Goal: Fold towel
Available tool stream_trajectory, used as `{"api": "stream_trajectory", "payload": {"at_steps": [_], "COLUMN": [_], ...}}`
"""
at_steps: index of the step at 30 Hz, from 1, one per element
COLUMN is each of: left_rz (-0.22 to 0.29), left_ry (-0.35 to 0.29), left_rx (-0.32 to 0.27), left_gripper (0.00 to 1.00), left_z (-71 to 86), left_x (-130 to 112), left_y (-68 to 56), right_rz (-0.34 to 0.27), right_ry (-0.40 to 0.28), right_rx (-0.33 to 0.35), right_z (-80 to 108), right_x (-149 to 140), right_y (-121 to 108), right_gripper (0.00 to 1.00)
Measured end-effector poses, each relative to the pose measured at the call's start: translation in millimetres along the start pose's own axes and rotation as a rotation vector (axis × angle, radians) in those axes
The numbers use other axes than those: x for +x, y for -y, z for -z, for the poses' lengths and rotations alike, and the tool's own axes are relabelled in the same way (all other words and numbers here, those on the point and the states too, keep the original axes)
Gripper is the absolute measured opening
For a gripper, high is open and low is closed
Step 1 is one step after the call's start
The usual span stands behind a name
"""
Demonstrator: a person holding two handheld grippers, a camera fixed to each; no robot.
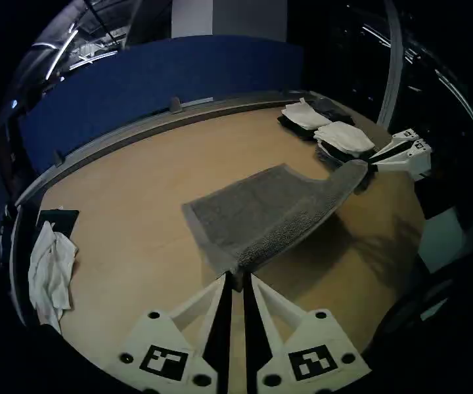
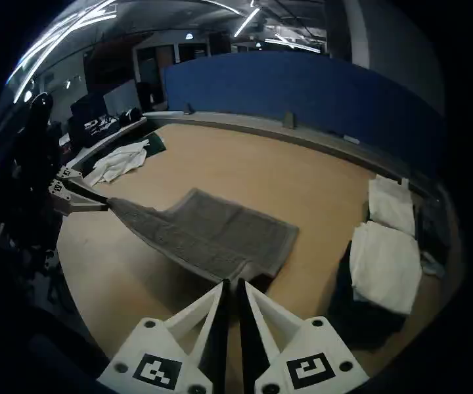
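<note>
As left claw [image 1: 236,281] and right claw [image 2: 232,284] pinch towel [image 1: 263,203] corners, edge aloft

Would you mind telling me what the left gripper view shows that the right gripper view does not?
Left gripper view: the left gripper up close, pinching a corner of the grey towel, with the right gripper farther off holding the other corner. Right gripper view: the reverse vantage, plus cluttered desks beyond the table's end. Both share the wooden table, the blue partition, a crumpled white cloth and folded white towels.
</note>
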State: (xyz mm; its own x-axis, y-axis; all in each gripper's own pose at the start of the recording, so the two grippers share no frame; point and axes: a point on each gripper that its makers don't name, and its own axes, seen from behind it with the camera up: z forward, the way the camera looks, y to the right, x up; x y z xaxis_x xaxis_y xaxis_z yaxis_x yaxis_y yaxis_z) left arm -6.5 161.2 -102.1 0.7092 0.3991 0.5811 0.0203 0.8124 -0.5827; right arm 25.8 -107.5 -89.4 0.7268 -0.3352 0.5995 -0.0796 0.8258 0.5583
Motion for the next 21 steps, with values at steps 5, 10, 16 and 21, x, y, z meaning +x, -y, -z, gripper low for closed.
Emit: {"api": "stream_trajectory", "payload": {"at_steps": [5, 10, 16, 21], "left_rz": [0.002, 0.000, -0.005, -0.004], "left_ry": [0.003, 0.005, 0.010, 0.016], "left_rx": [-0.002, -0.003, -0.002, -0.002], "left_gripper": [0.11, 0.11, 0.11, 0.11], "left_z": [0.4, -0.9, -4.8, -10.5], "left_x": [0, 0, 1, 5], "left_y": [-0.3, -0.1, 2.5, 6.1], "right_rz": [0.001, 0.000, -0.002, -0.006], "right_ry": [0.004, 0.007, 0.012, 0.011], "right_rx": [-0.001, -0.002, -0.004, -0.006], "right_z": [-1.1, -3.0, -8.0, -14.5], "right_x": [-1, -3, -4, -1], "right_y": [0, 0, -3, -7], "right_gripper": [0.09, 0.09, 0.08, 0.09]}}
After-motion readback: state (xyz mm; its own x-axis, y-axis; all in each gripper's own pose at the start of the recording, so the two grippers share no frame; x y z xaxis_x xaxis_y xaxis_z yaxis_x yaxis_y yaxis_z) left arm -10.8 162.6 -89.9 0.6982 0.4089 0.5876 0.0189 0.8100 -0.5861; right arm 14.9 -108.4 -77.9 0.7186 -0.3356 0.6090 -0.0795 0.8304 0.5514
